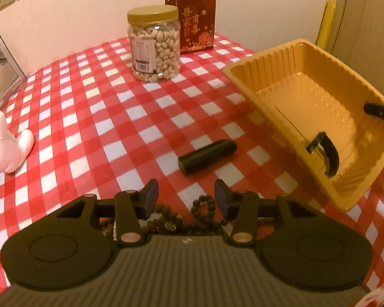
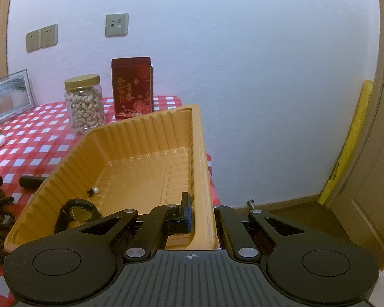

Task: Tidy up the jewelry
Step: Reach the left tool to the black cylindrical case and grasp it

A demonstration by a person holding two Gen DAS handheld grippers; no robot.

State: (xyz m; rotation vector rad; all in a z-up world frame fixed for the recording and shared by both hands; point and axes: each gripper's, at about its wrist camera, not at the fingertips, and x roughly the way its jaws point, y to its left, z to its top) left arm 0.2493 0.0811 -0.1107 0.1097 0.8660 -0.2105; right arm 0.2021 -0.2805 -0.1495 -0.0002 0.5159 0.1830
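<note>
White wall (image 2: 243,76), checkered table (image 1: 89,107)

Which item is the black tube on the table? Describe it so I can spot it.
On the red-checked tablecloth, look just left of the tilted yellow tray. The black tube lies flat there, ahead of the left gripper. It is smooth and solid, unlike the bead string nearby.

1. A clear jar of cashews (image 1: 155,44) with a gold lid stands upright on the red-and-white checked cloth (image 1: 89,107) covering the desk.
2. A dark red box with gold lettering (image 1: 197,18) stands upright just behind the jar, near the wall.
3. A framed picture (image 2: 9,97) leans at the desk's left edge.
4. A white soft toy (image 1: 5,145) sits near that frame.
5. Wall sockets (image 2: 41,37) are mounted above.
6. A yellow strip (image 2: 350,143) leans by the wooden door.
</note>
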